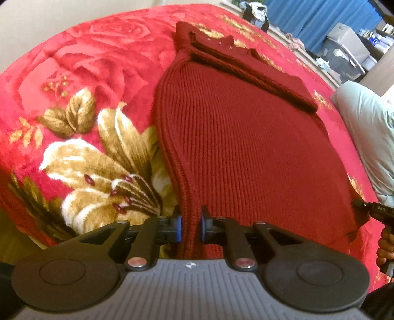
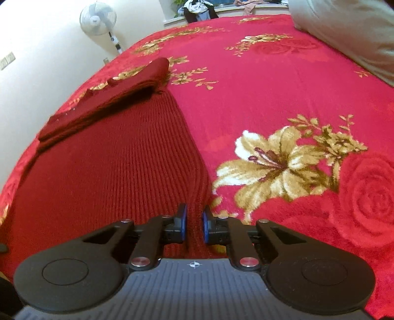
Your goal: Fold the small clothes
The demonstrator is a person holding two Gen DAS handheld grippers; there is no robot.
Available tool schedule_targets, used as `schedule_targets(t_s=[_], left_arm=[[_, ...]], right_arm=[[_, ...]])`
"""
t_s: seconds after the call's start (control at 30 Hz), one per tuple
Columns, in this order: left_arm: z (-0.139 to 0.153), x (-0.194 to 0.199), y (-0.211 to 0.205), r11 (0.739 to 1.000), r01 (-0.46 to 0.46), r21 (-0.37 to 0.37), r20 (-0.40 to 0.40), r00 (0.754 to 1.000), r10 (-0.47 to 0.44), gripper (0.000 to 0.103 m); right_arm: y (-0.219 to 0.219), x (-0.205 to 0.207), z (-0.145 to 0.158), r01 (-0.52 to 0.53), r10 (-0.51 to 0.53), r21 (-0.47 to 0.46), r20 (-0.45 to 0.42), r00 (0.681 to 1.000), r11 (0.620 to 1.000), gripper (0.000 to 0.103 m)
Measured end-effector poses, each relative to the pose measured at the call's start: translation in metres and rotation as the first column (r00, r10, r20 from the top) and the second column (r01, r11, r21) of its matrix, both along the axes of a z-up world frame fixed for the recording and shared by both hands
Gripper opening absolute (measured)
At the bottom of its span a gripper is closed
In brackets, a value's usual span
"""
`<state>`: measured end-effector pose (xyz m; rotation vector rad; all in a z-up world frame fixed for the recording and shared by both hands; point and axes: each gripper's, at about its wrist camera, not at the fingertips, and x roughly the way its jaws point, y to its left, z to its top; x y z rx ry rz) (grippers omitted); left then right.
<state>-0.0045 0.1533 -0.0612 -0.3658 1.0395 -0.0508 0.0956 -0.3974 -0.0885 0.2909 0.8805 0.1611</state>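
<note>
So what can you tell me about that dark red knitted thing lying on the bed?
The dark red garment is a ribbed knit, laid flat on a red flowered blanket. Its far end is folded back over itself in a thicker band. The near edge has two corners, each pinched between the jaws of a gripper: left gripper, right gripper. Nothing else touches it.

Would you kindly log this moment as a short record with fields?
surface: red flowered blanket
garment: dark red knit sweater, lying flat, far part folded over
left gripper: shut on the sweater's near left edge
right gripper: shut on the sweater's near right edge
nearby: pillow, fan
</note>
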Motion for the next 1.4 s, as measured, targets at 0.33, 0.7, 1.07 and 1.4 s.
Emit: schedule_targets(t_s=[0.33,0.7,1.07,1.4], left_arm=[[-0.008,-0.001,-0.011,0.998,0.041,0.049,-0.035,0.999,-0.040,0.014],[-0.011,0.001,-0.016,0.995,0.067,0.068,-0.051,0.997,-0.064,0.017],[-0.004,-0.002,-0.021,0.989,0.072,0.128,0.005,0.997,-0.073,0.014],[-0.009,0.001,-0.026,0.982,0.112,0.152,-0.026,0.994,-0.110,0.017]], right_arm=[[0.011,0.002,-0.008,-0.038,0.036,-0.060,-0.045,0.998,0.997,0.020],[0.011,0.003,-0.009,-0.038,0.036,-0.057,-0.048,0.998,0.998,0.024],[0.010,0.002,-0.003,-0.046,0.045,-0.037,-0.015,0.999,0.998,0.012],[0.017,0.004,-0.007,-0.056,0.054,-0.058,-0.042,0.998,0.997,0.018]])
